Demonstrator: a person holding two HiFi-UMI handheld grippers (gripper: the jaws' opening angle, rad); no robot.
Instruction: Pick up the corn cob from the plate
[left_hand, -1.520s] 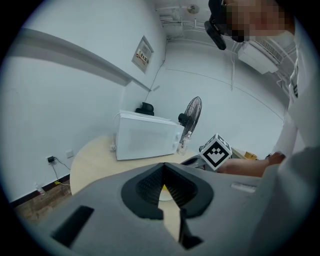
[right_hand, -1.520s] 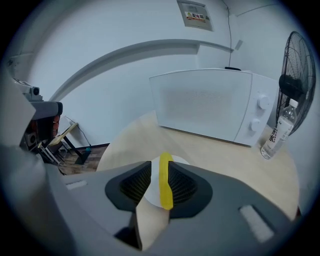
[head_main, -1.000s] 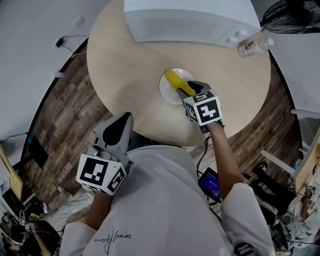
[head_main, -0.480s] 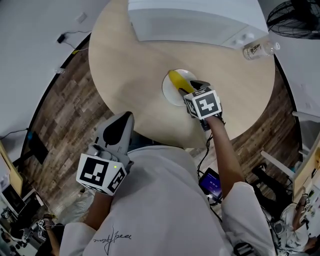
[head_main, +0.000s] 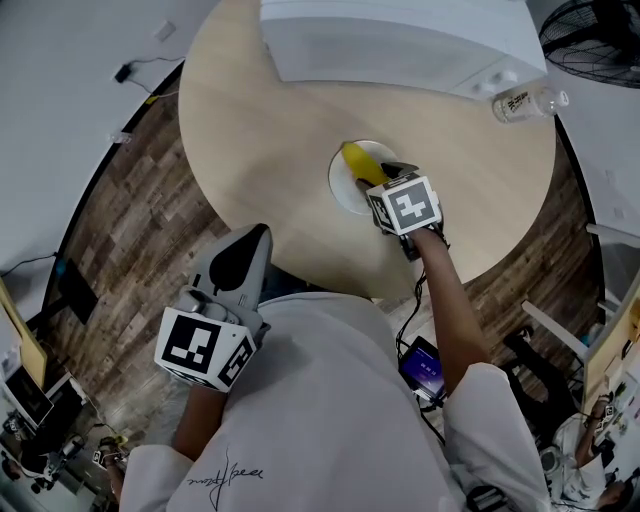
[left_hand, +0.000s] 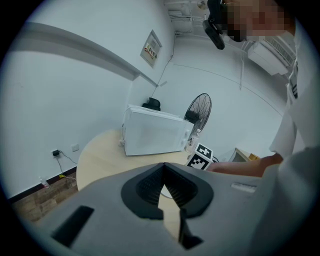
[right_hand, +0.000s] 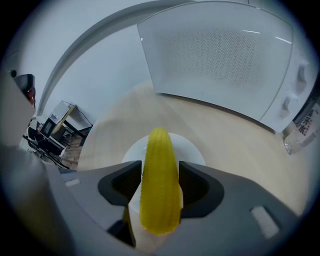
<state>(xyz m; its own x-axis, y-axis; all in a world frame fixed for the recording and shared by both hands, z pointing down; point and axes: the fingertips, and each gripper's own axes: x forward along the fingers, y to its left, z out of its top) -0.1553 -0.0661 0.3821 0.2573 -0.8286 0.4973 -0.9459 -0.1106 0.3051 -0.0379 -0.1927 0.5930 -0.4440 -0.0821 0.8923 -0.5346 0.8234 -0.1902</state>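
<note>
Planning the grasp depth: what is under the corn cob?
A white plate lies under the corn cob, on the wooden table. The plate's middle is hidden by the cob.

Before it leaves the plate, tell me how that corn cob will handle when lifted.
Probably stiff: the corn cob holds a straight, full shape. Its round, tapered body may roll on the smooth plate if nudged. Bumpy kernels should limit slipping.

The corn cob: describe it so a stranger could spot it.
A round wooden table carries a white microwave at its far side. Before it sits a white plate, and the corn cob lies on it, the only yellow thing on the table.
</note>
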